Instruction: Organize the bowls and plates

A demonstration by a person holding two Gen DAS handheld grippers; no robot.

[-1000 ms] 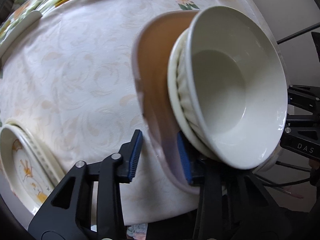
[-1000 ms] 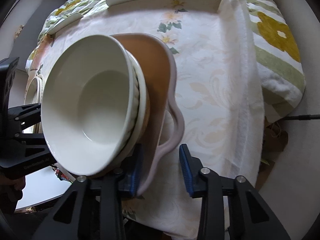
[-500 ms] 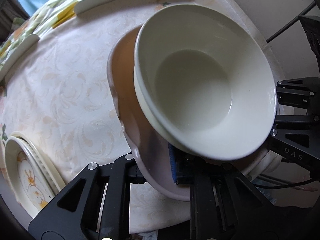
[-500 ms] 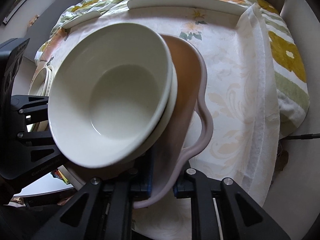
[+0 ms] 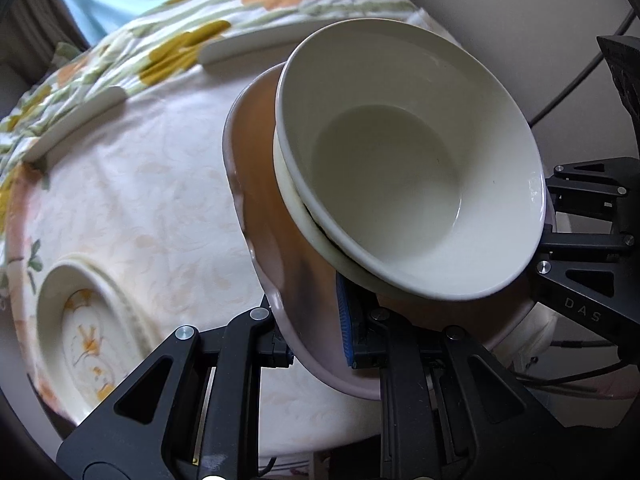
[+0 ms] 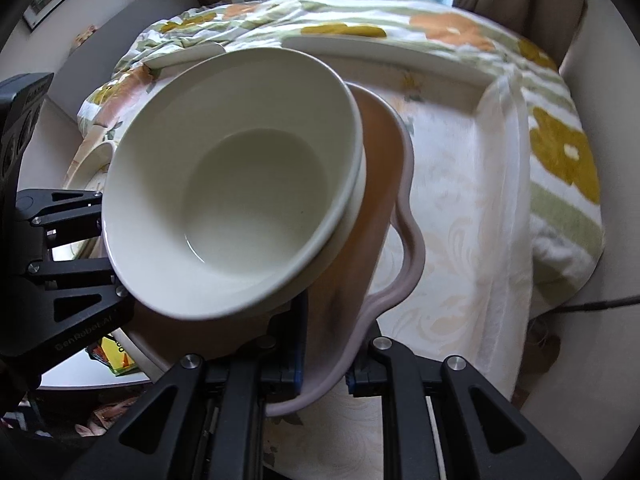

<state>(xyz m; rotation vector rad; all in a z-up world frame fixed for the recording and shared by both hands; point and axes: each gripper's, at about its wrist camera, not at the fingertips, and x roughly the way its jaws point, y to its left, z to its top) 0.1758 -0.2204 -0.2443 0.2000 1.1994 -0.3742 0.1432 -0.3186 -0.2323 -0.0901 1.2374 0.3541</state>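
Left wrist: right tool (image 5: 576, 264) reads "DAS".

The left gripper (image 5: 316, 340) has its fingers clamped on the rim of a pinkish tray (image 5: 264, 200) with a wavy edge, one finger under the rim and the blue-padded one on its inner face. The tray is tilted and carries a stack of white bowls (image 5: 408, 184), the top one deep and empty, nested in another beneath it. Below lies a worktop covered by a pale patterned cloth (image 5: 140, 208). A flowered dish (image 5: 84, 340) sits on the cloth at lower left. The right gripper (image 5: 580, 264) meets the tray at its far side, at the picture's right.
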